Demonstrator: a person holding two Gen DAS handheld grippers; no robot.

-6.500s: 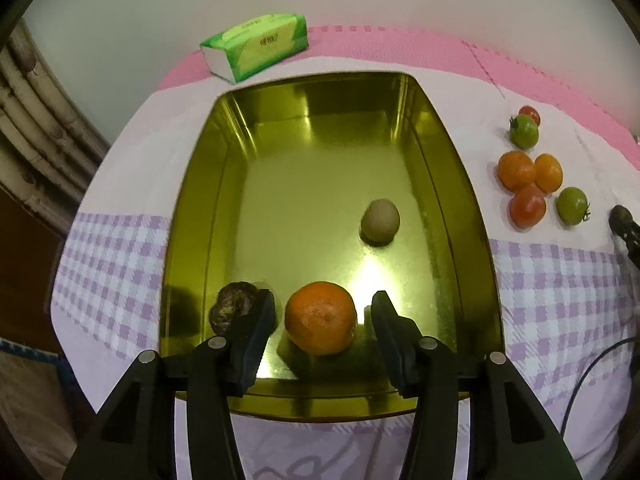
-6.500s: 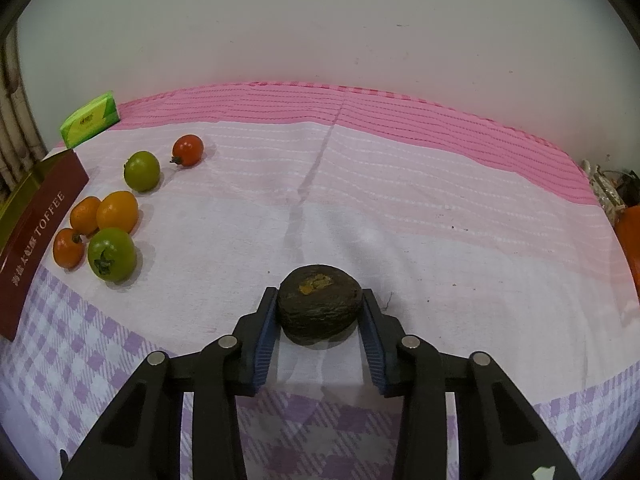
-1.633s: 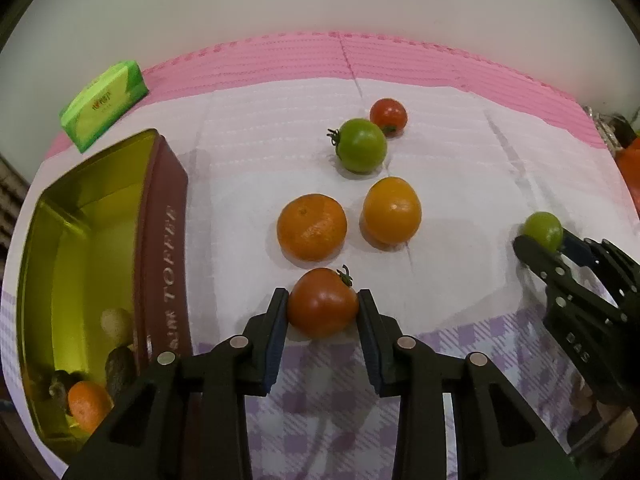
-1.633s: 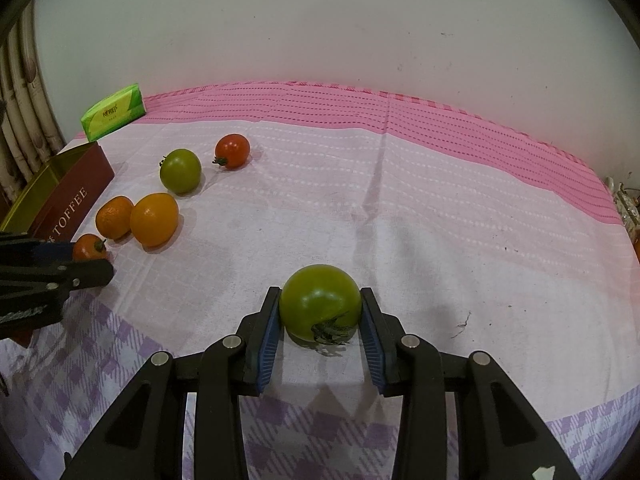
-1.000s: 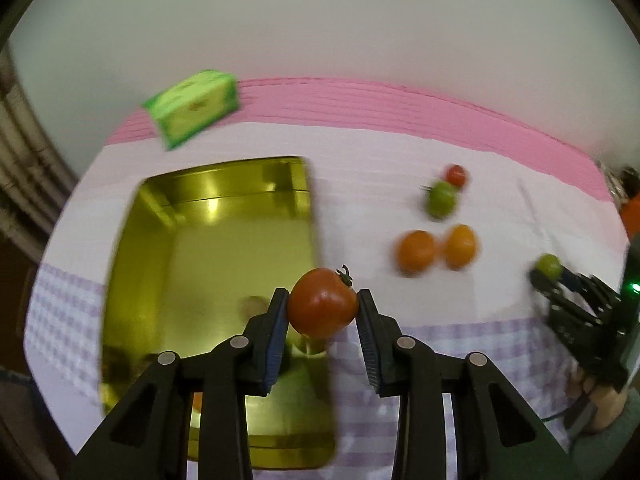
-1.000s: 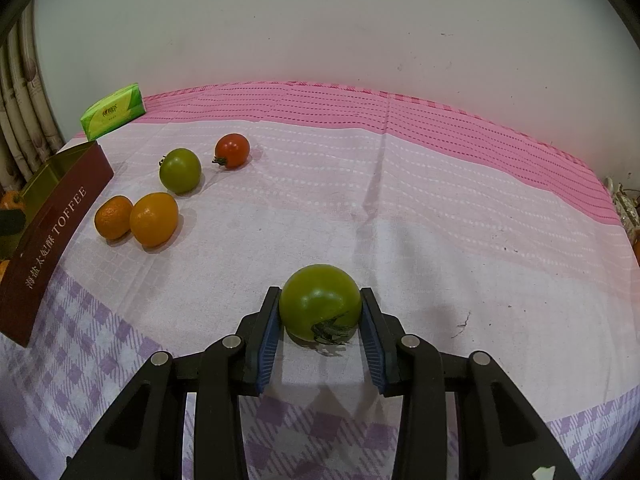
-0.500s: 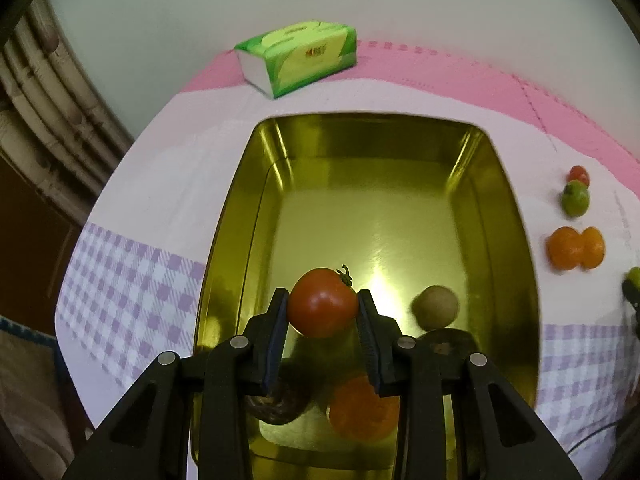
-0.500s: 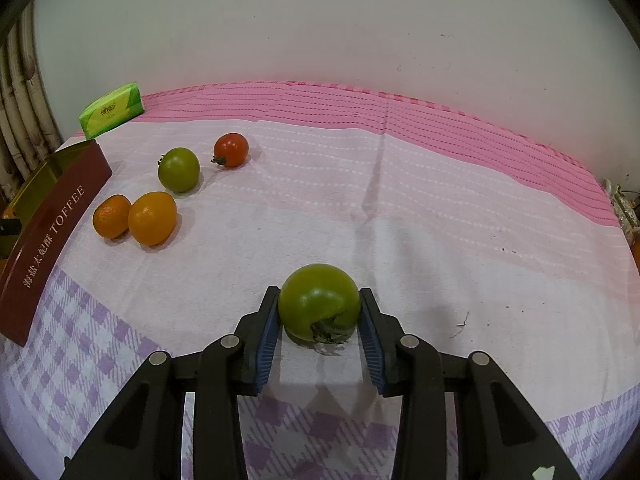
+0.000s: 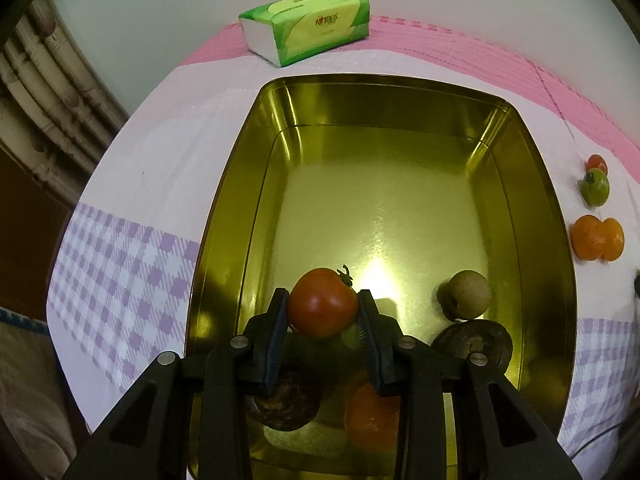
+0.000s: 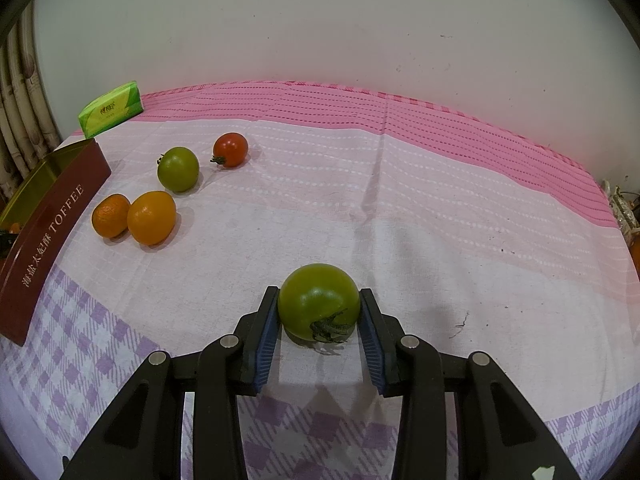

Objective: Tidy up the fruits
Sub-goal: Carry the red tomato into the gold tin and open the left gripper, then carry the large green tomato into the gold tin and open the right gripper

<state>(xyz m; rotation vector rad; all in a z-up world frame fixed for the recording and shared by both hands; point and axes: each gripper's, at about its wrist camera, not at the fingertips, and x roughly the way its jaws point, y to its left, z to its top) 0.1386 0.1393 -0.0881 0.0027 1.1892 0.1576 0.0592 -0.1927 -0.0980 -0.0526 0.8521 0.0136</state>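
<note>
- The tablecloth (image 10: 400,208), pink at the far edge and lilac check near us, fills the right wrist view end to end; the left wrist view catches only strips of it around the tin.
- Gold tin (image 9: 256,184): the left wrist view looks straight down into it, long axis running near to far. The right wrist view gives just its maroon outer wall (image 10: 52,232) at the far left, lettered TOFFEE, with nothing of what lies inside.
- Green tissue pack (image 9: 306,28) sits beyond the tin's far end, long side lying across.
- Left gripper (image 9: 323,320) is clamped on a red tomato (image 9: 322,306), held over the tin's near half, stem pointing up and to the far right.
- Right gripper (image 10: 319,318) is clamped on a green tomato (image 10: 318,300), low over the cloth near us, stem turned toward the camera. Whether it touches the cloth I can't tell.
- Only the left wrist view shows the tin's load: a dark wrinkled fruit (image 9: 474,342) at the near right, a pale brown round fruit (image 9: 464,294) just beyond it, an orange (image 9: 372,416) and another dark fruit (image 9: 280,404) under the fingers.
- Loose on the cloth right of the tin: two orange fruits (image 10: 134,216) touching side by side, then a second green tomato (image 10: 178,169), and farthest a small red tomato (image 10: 231,149), stem pointing left.
</note>
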